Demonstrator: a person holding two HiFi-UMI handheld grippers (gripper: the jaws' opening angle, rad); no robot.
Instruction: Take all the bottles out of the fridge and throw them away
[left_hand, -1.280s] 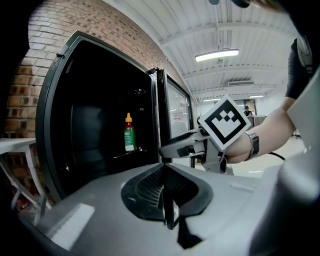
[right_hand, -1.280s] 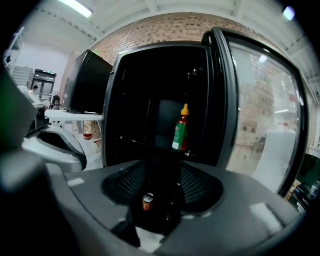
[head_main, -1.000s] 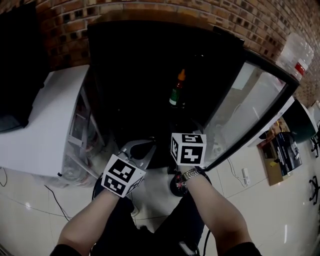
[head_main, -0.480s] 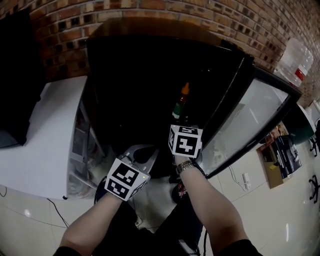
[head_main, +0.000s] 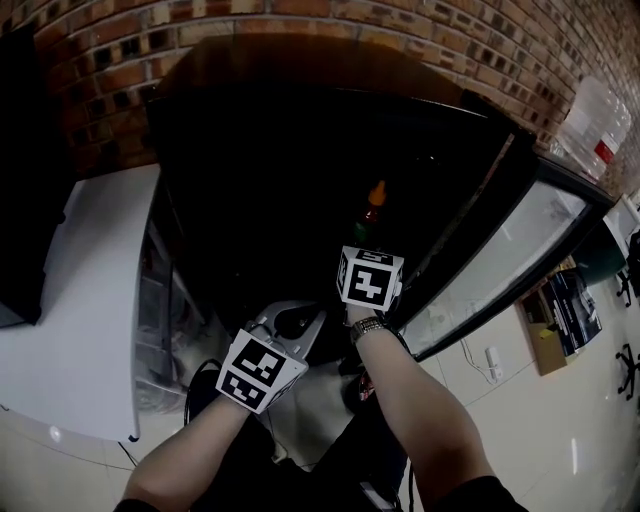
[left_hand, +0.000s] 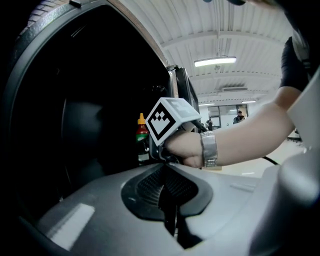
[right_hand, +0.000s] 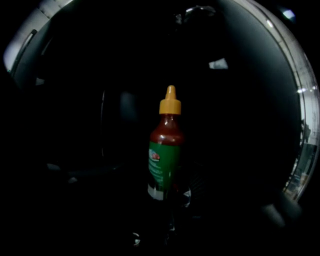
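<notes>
A sauce bottle with an orange cap, dark red contents and a green label stands upright inside the dark fridge. My right gripper reaches into the fridge just short of the bottle, which stands straight ahead of it. Its jaws are opening, they are lost in the dark, and nothing is held between them. The left gripper view shows the bottle beyond the right gripper. My left gripper hangs lower, outside the fridge, with its jaws shut on nothing.
The glass fridge door swings open to the right. A white cabinet stands to the left of the fridge. Behind is a brick wall, with a large water jug at the top right. Below lies tiled floor.
My right gripper has moved forward into the fridge, closer to the bottle. The left gripper has shifted slightly forward, and my view has come nearer to the fridge.
</notes>
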